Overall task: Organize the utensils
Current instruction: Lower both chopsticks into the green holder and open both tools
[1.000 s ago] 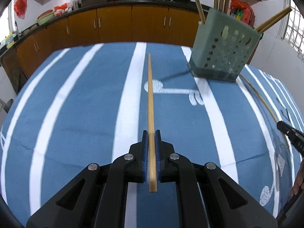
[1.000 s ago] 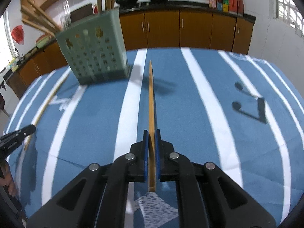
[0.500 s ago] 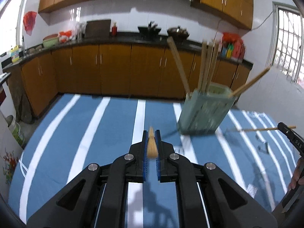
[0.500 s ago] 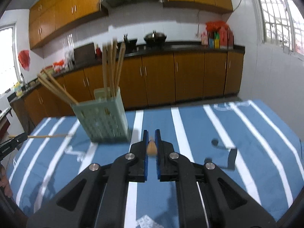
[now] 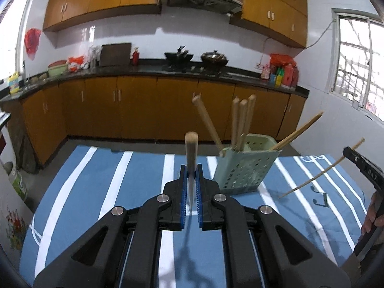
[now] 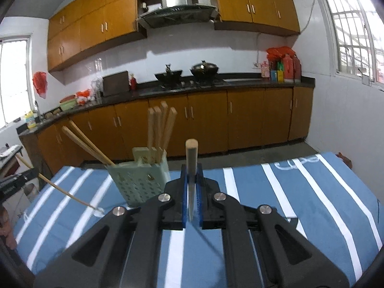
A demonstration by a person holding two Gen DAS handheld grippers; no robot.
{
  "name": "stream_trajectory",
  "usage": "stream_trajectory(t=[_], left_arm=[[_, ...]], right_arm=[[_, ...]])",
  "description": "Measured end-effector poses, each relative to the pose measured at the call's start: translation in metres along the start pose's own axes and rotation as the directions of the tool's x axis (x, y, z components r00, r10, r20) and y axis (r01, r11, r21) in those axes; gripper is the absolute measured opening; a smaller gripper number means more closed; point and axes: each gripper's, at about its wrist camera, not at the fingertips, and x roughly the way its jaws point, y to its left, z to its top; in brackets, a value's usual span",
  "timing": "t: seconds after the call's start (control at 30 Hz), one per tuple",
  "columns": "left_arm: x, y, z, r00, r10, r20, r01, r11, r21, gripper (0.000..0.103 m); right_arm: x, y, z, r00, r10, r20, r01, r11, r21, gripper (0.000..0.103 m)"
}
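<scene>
My left gripper (image 5: 191, 175) is shut on a wooden chopstick (image 5: 191, 153), held tilted up above the blue striped tablecloth (image 5: 96, 192). My right gripper (image 6: 191, 175) is shut on another wooden chopstick (image 6: 191, 165), also raised. A pale green perforated utensil holder (image 5: 242, 168) stands on the cloth, right of the left gripper, with several chopsticks in it. It also shows in the right wrist view (image 6: 141, 180), left of the right gripper. The right gripper (image 5: 364, 170) and its chopstick (image 5: 321, 170) show at the right edge of the left wrist view.
Brown kitchen cabinets (image 5: 144, 105) with a dark counter run behind the table. A stove with woks (image 6: 187, 74) sits on the counter. Windows (image 6: 355, 24) are on the right wall. The left gripper's chopstick (image 6: 67, 192) crosses the left of the right wrist view.
Both grippers have lifted their chopsticks off the cloth and tilted upward. The views have swung from the tabletop to the kitchen wall. The holder now sits lower and farther away.
</scene>
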Motion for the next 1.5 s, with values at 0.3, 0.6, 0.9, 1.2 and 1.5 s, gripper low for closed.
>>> stream_trajectory(t=[0.3,0.6,0.9,1.2,1.5], left_arm=[[-0.035,-0.028,0.039,0.986,-0.143,0.089,0.14,0.989,0.043,0.007],[-0.041,-0.052,0.081,0.958,-0.173,0.231,0.174,0.985,0.016,0.007],[-0.009,-0.069,0.094,0.951,-0.091,0.296,0.094,0.996,0.003,0.007],[0.027,-0.07,0.082,0.968,-0.087,0.236,0.094,0.995,-0.019,0.007],[0.037,-0.07,0.076,0.976,-0.087,0.199,0.092,0.996,-0.019,0.007]], right_arm=[[-0.042,0.012,0.055,0.978,0.195,0.079,-0.197,0.98,0.019,0.008],[-0.043,0.039,0.084,0.966,0.195,0.171,-0.191,0.981,-0.038,0.008],[-0.002,0.047,0.093,0.974,0.156,0.164,-0.149,0.987,-0.053,0.008],[0.046,0.05,0.08,0.986,0.158,0.055,-0.156,0.987,-0.03,0.008],[0.06,0.052,0.072,0.988,0.153,0.028,-0.153,0.988,-0.029,0.008]])
